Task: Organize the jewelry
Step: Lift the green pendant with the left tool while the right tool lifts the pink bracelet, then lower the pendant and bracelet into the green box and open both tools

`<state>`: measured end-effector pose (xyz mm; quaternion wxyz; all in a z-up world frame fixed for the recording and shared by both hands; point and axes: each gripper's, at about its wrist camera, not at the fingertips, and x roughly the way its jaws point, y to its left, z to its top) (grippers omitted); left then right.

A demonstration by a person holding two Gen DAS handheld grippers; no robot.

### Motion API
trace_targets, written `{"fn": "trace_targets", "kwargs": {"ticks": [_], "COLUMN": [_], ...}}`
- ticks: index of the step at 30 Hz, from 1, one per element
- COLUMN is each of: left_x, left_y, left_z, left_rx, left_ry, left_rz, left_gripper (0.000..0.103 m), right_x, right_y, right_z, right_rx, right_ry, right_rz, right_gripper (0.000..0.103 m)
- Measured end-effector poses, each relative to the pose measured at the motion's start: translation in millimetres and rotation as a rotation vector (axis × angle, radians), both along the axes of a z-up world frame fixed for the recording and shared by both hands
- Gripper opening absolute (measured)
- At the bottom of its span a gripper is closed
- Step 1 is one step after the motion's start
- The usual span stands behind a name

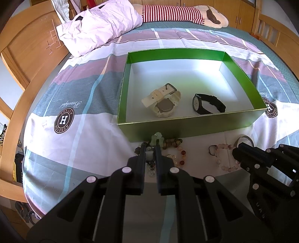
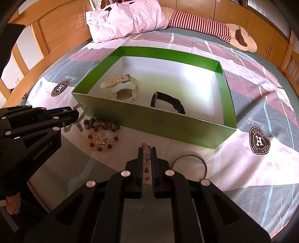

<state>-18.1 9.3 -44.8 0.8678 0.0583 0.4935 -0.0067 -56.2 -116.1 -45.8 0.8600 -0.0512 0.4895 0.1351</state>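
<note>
A green box [image 1: 186, 129] [image 2: 149, 119] lies on the bed, holding a white watch [image 1: 164, 101] [image 2: 121, 87] and a black watch [image 1: 207, 104] [image 2: 168, 101]. In front of it lie bead bracelets. My left gripper [image 1: 150, 147] [image 2: 72, 116] is shut on a pale green jade bracelet [image 1: 157, 138] [image 2: 80, 119]. My right gripper [image 2: 147, 151] [image 1: 237, 151] is shut on a pink bead bracelet [image 2: 146, 160] [image 1: 224, 157]. A dark bead bracelet [image 2: 101, 124] and a red-and-clear bead bracelet [image 2: 102, 140] [image 1: 179, 155] lie between the grippers.
A thin metal bangle [image 2: 190, 162] [image 1: 244, 139] lies right of my right gripper. A pillow [image 1: 97, 24] and a striped plush toy [image 1: 179, 13] lie at the bed's far end. Wooden bed frame [image 1: 28, 56] runs along the left.
</note>
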Motion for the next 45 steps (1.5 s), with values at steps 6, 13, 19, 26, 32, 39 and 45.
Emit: {"fn": "trace_targets", "kwargs": {"ticks": [6,13,19,26,32,39,45], "left_x": [0,0,-1,-7,10,62,92], "left_y": [0,0,2,7,16,29,28], "left_z": [0,0,3,24,49,68,39], "left_rx": [0.003,0.006,-0.005,-0.023,-0.059,-0.156,-0.222], "left_ry": [-0.002,-0.003,-0.014,-0.109,-0.144,-0.168,-0.070], "left_rz": [0.000,-0.003,0.003,0.018,0.025,0.002,-0.036], "left_gripper": [0.010,0.010,0.010,0.010,0.010,0.010,0.015], "right_x": [-1,-1,-1,-3,6,57,88], "right_y": [1,1,-1,-3,-8,-20,-28], "right_z": [-1,-1,1,15,58,70,29], "right_rx": [0.001,0.000,0.008,0.044,0.098,0.212,0.138], "right_ry": [-0.001,0.001,-0.008,-0.051,-0.163,-0.218,-0.101], "right_rz": [0.004,0.005,-0.001,-0.002,-0.004,-0.041,-0.128], "right_gripper": [0.007,0.007,0.007,0.007,0.007,0.007,0.013]}}
